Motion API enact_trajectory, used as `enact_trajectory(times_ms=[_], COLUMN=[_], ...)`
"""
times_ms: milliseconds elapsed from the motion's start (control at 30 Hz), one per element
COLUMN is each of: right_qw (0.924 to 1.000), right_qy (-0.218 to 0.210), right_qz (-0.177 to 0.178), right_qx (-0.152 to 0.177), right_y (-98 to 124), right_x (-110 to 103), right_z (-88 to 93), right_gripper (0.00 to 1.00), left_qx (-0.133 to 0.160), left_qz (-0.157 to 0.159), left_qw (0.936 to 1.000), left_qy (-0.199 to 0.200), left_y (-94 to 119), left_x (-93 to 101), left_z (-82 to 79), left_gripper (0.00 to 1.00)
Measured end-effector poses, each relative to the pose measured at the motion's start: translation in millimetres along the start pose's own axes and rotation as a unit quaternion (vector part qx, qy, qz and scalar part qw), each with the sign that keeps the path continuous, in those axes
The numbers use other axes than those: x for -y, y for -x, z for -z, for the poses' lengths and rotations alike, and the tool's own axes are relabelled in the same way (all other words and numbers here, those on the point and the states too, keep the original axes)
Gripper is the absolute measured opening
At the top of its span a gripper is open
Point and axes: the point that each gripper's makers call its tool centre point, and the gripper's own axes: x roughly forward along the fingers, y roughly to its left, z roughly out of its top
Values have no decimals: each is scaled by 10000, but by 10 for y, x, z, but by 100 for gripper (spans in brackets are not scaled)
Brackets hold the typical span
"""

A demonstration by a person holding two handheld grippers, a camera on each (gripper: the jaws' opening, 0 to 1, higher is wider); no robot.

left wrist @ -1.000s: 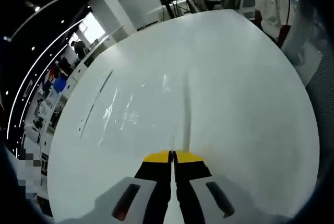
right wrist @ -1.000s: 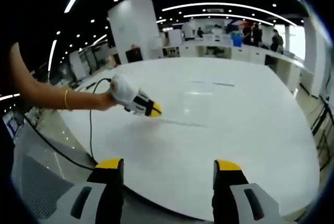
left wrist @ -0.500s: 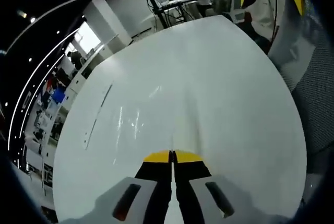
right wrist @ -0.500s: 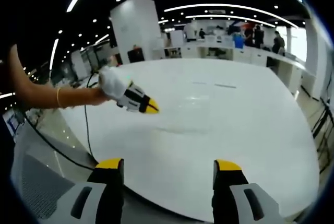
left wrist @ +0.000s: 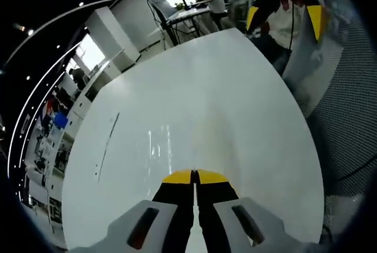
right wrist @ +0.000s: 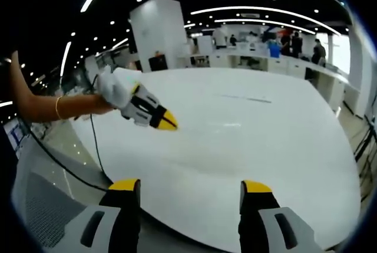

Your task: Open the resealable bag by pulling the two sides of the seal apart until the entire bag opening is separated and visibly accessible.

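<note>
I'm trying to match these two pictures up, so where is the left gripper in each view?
Left gripper view: the left gripper rises from the bottom centre, jaws shut.
Right gripper view: the left gripper is left of centre, pointing right over the table.
Shared landmark: the white table.

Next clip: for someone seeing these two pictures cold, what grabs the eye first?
The big glossy white table dominates both views, with faint reflections of the ceiling lights on it. In the right gripper view, the left tool, yellow tips pressed together, is held above the table's left part by a bare arm with a bracelet. The right tool stands wide open at the bottom of that view.
</note>
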Motion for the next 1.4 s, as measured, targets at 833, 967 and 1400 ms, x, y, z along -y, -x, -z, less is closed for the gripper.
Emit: enact_trajectory(times_ms=[833,967,1400], right_qw=[9974,9958,9891], right_qy=[606,810,1276], right_qz=[-377,-433,-683], right_qx=[74,-42,-286], right_y=[-26,-41,-75], right_x=[-207,-245,-376], right_z=[-71,-35,55], right_gripper=[53,53,40], left_qx=[385,415,485], left_qz=[512,631,879], left_qw=[9968,9957,9931], left_qy=[-470,-530,-609], left_y=[416,441,553], left_x=[633,769,999], left_z=[-501,-550,-676], left_gripper=[0,0,0])
